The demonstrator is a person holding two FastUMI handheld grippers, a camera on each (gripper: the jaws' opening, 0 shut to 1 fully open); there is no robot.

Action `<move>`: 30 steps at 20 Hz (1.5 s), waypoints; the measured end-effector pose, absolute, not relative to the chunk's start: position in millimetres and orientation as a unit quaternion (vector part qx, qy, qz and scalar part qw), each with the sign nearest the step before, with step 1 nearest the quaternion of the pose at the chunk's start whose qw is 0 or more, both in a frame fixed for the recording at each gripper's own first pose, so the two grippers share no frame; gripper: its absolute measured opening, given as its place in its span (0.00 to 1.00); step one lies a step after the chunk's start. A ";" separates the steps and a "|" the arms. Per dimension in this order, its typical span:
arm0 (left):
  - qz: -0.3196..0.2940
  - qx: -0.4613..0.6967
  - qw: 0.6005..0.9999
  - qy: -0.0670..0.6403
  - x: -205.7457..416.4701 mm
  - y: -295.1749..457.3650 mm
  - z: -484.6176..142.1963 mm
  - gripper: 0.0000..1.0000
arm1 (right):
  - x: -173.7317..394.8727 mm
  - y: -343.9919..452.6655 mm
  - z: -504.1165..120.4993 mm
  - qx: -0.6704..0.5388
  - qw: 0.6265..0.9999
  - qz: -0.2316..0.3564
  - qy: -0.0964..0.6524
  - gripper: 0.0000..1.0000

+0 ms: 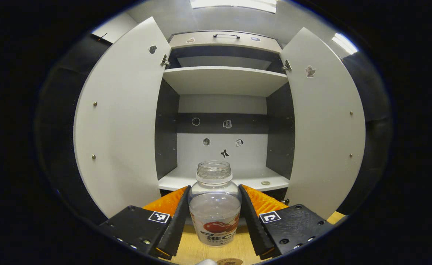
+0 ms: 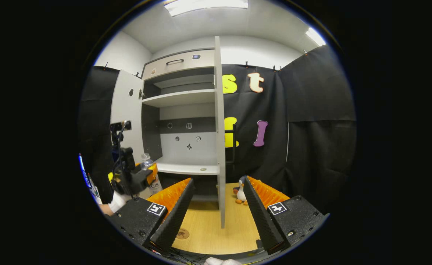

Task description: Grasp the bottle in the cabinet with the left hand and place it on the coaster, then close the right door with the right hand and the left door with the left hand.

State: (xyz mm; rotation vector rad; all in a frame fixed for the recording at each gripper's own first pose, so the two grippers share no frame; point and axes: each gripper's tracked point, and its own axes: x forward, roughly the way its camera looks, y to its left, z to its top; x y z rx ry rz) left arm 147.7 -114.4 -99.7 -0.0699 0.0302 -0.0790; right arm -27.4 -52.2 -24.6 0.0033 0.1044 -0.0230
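The capless clear bottle (image 1: 214,206) is clamped between both fingers of the left gripper (image 1: 214,213), held upright above the wooden table (image 1: 190,250) in front of the open cabinet (image 1: 223,81). The coaster (image 2: 182,233) lies on the table near the right gripper (image 2: 217,209), whose fingers are spread apart on nothing. Both cabinet doors, left door (image 1: 122,117) and right door (image 1: 326,121), stand open.

Penguin toy (image 2: 241,192) on wooden table (image 2: 208,224); small coin-like disc (image 1: 265,183) on lower shelf (image 1: 249,180).

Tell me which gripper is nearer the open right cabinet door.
Right. The right gripper hangs open with the right door's edge straight ahead between its fingers; the left gripper is off toward the left door, shut on the bottle.
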 end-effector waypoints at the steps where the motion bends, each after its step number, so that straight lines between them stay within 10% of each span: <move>1: -0.042 -0.039 0.998 0.020 142.6 -117.9 -110.0 0.73 | -27.4 -52.0 -25.6 0.001 0.998 -0.012 0.055 0.83; 30: -0.130 -0.020 0.990 0.054 107.1 -182.5 -348.9 0.74 | -5.7 -63.9 -73.2 -0.065 0.980 -0.031 0.184 0.83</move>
